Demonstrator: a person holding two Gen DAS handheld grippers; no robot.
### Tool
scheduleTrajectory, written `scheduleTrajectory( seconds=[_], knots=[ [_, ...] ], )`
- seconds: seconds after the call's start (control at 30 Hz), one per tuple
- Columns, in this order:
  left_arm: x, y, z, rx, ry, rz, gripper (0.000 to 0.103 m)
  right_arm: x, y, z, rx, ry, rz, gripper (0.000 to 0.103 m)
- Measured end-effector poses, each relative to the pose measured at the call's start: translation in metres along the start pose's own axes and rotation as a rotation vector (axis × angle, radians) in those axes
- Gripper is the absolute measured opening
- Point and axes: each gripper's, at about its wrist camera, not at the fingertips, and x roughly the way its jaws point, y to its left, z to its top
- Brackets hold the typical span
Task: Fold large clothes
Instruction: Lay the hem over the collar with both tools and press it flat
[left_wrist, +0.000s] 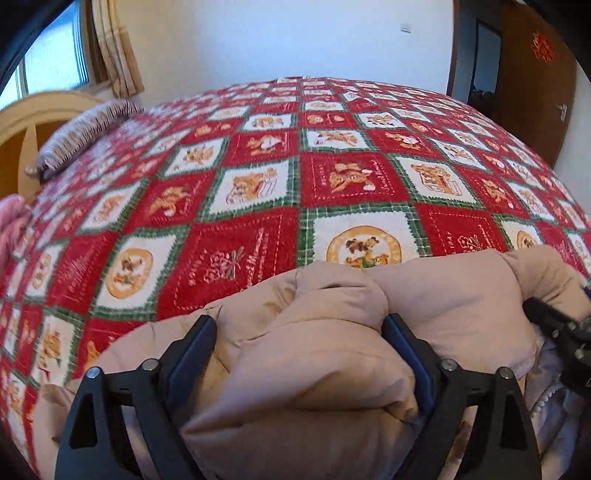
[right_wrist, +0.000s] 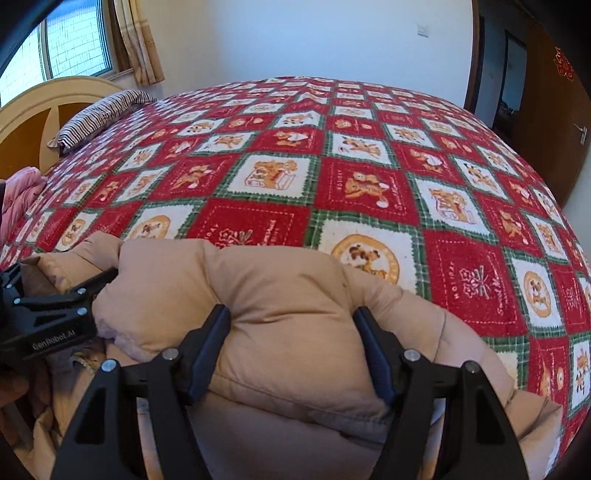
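A puffy beige down jacket (left_wrist: 325, 347) lies bunched at the near edge of a bed with a red, white and green checked blanket (left_wrist: 258, 177). My left gripper (left_wrist: 299, 325) is shut on a thick fold of the jacket, its jaws held wide by the padding. My right gripper (right_wrist: 291, 317) is shut on another thick fold of the jacket (right_wrist: 280, 306). The right gripper shows at the right edge of the left wrist view (left_wrist: 554, 325). The left gripper shows at the left of the right wrist view (right_wrist: 55, 306). The blanket (right_wrist: 369, 177) stretches beyond the jacket.
A striped pillow (right_wrist: 99, 114) lies at the bed's far left by a yellow headboard (right_wrist: 44, 107). A pink garment (right_wrist: 18, 199) sits at the left edge. A window with curtains (right_wrist: 140, 40) is at the back left, a brown door (right_wrist: 546, 110) at the right.
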Motion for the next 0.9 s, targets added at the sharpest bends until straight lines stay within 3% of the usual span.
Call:
scheduleTrajectory(
  seconds=[0.9],
  knots=[
    [0.011,-0.005,-0.001,0.013,0.034,0.032,0.101,0.016,0.010,-0.003,-0.051,0.045,-0.079,0.079]
  ],
)
